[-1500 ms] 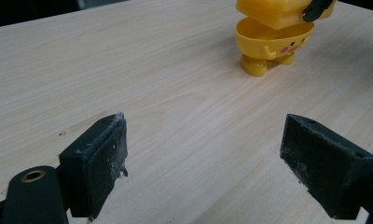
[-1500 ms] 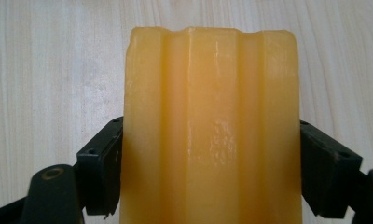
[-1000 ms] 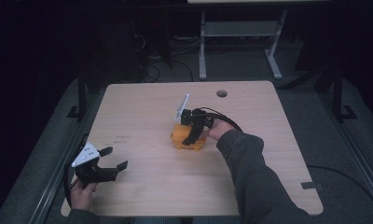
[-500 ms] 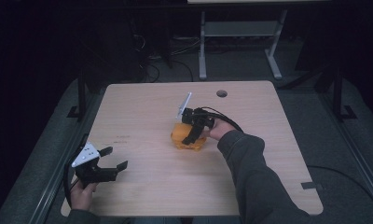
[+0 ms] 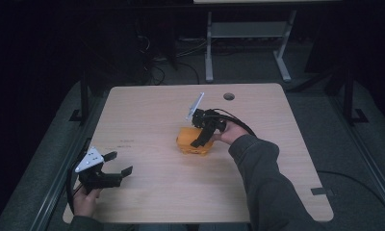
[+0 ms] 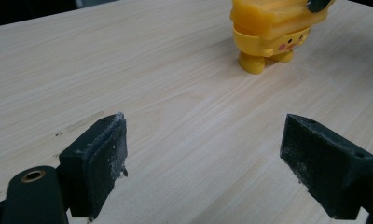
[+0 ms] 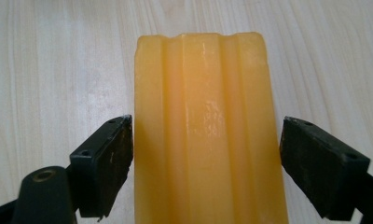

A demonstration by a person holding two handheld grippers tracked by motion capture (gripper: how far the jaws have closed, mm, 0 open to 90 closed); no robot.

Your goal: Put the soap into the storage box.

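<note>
Right gripper [image 7: 205, 163] lower, astride yellow toy [image 7: 208, 130]

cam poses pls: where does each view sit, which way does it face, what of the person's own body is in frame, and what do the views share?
High view: above the person's side, facing forward and down on the table; both forearms, left gripper, right gripper.
Left gripper view: low over the tabletop, facing the yellow toy; own open jaws.
Right gripper view: above the toy, facing down; own jaws either side of it.
Shared: the toy, in all three.
</note>
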